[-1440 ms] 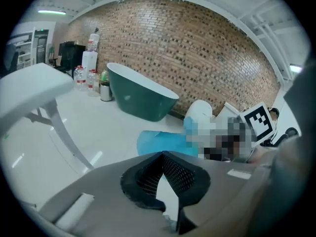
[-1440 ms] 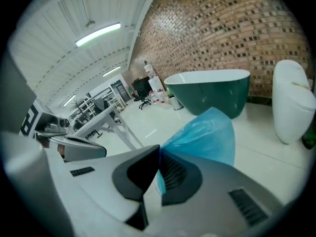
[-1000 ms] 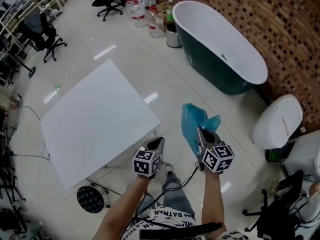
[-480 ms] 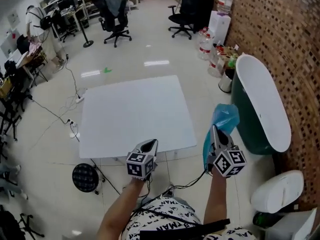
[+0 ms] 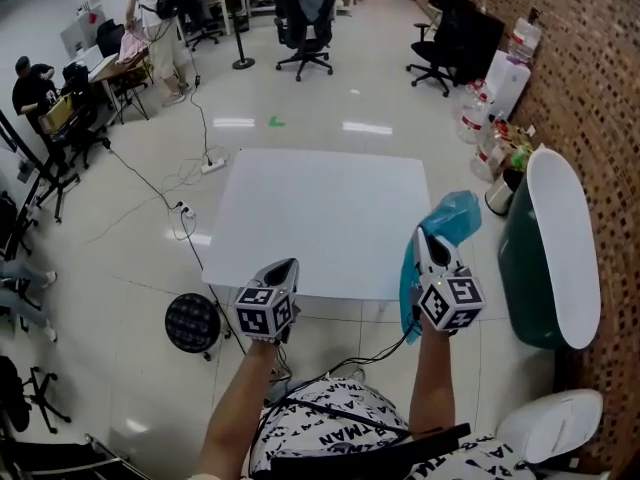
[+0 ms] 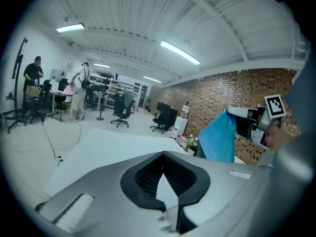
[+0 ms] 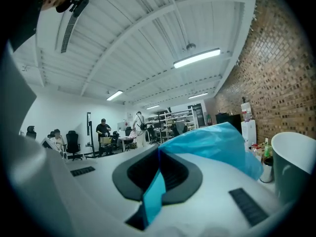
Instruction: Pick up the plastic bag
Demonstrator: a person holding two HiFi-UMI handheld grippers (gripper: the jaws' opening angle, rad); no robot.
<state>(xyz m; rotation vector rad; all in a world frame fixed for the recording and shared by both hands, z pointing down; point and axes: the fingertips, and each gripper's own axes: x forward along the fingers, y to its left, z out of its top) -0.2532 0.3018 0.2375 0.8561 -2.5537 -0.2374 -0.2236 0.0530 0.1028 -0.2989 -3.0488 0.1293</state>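
Plastic bag (image 5: pixel 455 213), partly hidden, pinched in right gripper (image 5: pixel 426 238) fingers; left gripper (image 5: pixel 289 265) fingers together.

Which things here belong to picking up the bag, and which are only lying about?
Belonging to the job:
- plastic bag, blue, clamped in the right tongs
- left tongs, shut and empty

Only lying about:
- white table
- bathtub
- office chairs
- bottles
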